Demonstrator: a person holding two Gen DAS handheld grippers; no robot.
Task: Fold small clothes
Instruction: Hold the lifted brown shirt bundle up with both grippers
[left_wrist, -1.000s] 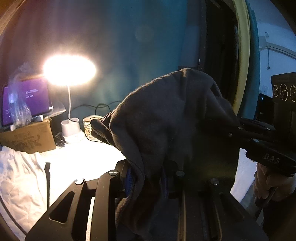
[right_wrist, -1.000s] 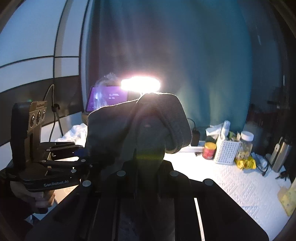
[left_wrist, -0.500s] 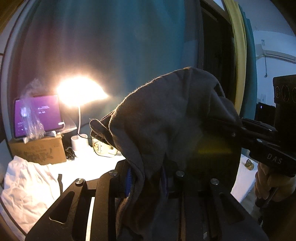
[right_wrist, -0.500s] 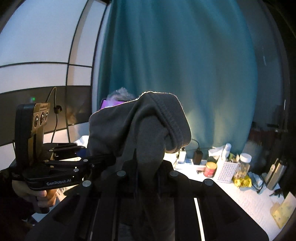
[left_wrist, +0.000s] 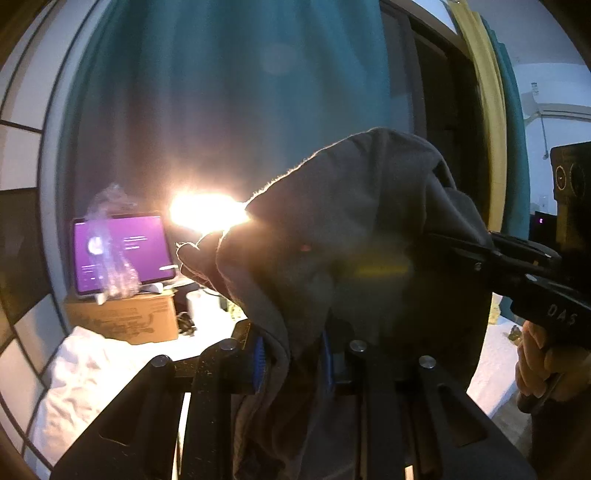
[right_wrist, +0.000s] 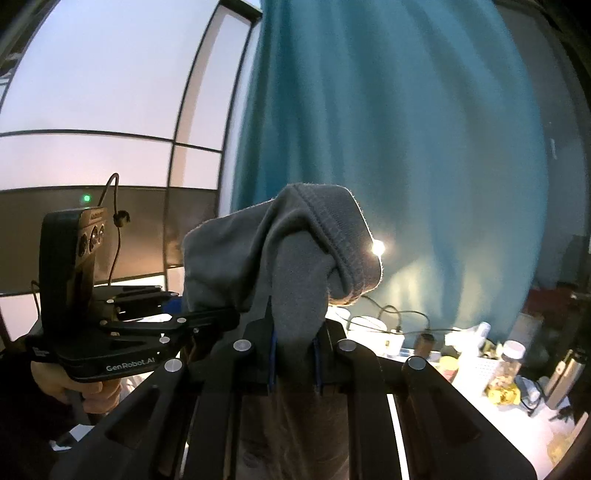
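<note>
grey garment (left_wrist: 351, 236) held up between both grippers, clear above the bench (right_wrist: 436, 384).
left gripper (left_wrist: 291, 362) and right gripper (right_wrist: 295, 360) each have jaws pinching a bunched edge; the cloth spans sideways between them, so neither hand is nearer.

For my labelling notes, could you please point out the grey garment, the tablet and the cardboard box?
grey garment (right_wrist: 295, 295): right wrist view, bunched cloth above the jaws.
tablet (left_wrist: 122, 251): left wrist view, purple screen.
cardboard box (left_wrist: 125, 317): left wrist view, front face.

Fuzzy matt grey cloth garment (right_wrist: 295, 251); matt black plastic tongs (right_wrist: 295, 354); brown cardboard box (left_wrist: 122, 317)
</note>
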